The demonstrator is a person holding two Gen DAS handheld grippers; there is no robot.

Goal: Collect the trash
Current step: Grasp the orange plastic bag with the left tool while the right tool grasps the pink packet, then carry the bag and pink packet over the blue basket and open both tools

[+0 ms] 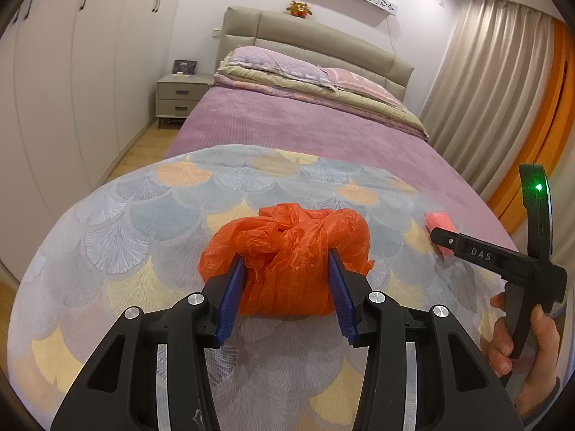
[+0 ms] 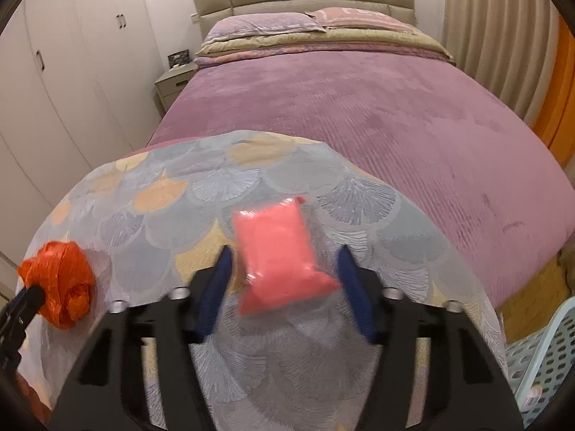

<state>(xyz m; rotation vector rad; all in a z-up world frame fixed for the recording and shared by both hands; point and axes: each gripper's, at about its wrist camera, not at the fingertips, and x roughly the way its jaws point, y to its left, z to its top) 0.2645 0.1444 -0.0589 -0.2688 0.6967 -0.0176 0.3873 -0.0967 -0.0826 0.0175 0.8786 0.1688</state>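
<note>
At the near edge, left gripper [image 1: 287, 273]: blue pads pressed into both sides of the crumpled orange plastic bag [image 1: 287, 248], clamped on it; bag resting on the fan-patterned quilt [image 1: 143, 222]
Near right, right gripper [image 2: 284, 287]: jaws astride the pink packet [image 2: 280, 255], gaps visible on both sides, not yet gripping; view blurred
Progress: both pieces of trash on the quilt, neither lifted nor binned; judged early, one grasp made, the other forming
Left to do: close on the packet, lift both, carry to a container
Near far-right corner: pale perforated basket [image 2: 546, 355] beside the bed, likely the drop point
Farther: purple bedspread [image 1: 305, 125], folded bedding, headboard, nightstand at left, curtains at right
Obstacles: none between grippers and trash; soft quilt may snag with the bag
</note>
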